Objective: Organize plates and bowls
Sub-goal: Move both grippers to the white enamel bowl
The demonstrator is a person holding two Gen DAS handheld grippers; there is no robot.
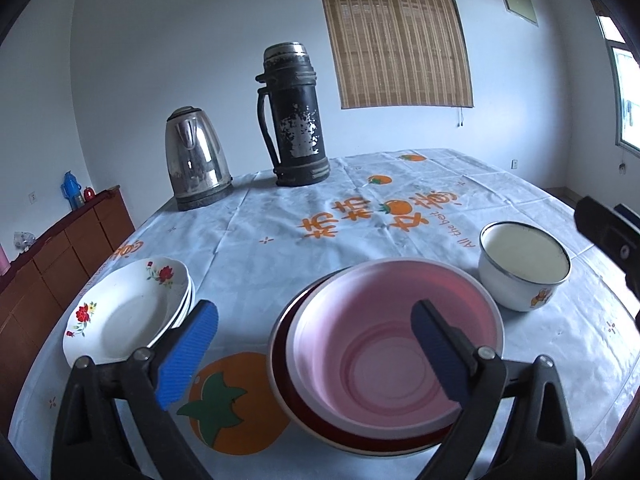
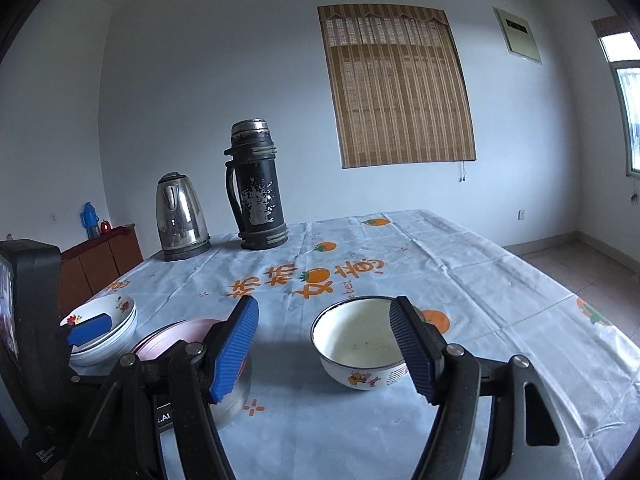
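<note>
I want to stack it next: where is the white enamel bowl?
The white enamel bowl stands alone on the tablecloth, right of the pink bowl. In the right wrist view it sits straight ahead, between the open jaws.

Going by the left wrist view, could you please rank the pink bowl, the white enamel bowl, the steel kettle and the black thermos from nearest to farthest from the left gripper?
From the left gripper:
1. Pink bowl, right at the fingers, nested in a darker dish.
2. White enamel bowl, further back on the right.
3. Steel kettle, far side, to the left.
4. Black thermos, far side, just right of the kettle and slightly further back.
</note>
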